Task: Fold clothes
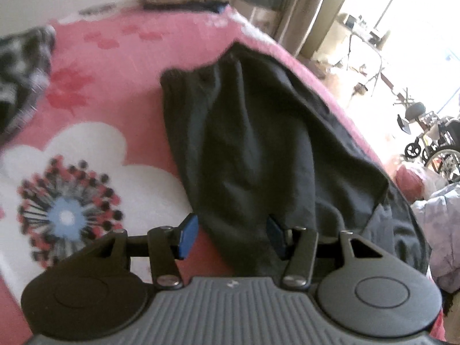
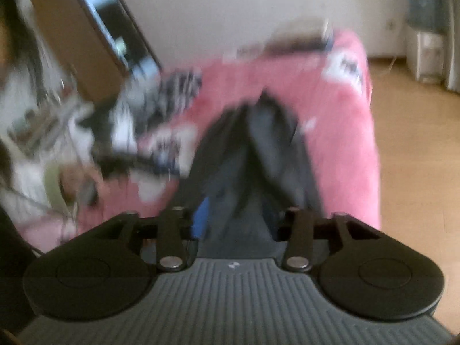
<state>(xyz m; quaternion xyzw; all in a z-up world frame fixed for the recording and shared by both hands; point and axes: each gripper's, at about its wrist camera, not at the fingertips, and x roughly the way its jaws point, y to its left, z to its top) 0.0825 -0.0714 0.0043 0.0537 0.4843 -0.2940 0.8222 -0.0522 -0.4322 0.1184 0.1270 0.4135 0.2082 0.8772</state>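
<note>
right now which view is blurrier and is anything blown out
Right wrist view: heavy motion blur, the dark garment and pink bedspread smeared, only the right gripper body sharp. Left wrist view: milder blur, garment folds readable, but the window area at upper right is blown out white; fisheye bends the bed edge.

Motion blur smears the checked cloth (image 2: 172,92) unreadable.

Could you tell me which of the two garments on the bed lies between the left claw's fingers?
The plain dark garment, bunched between the left claw. The black-and-white patterned garment lies apart at the bedspread's far left.
</note>
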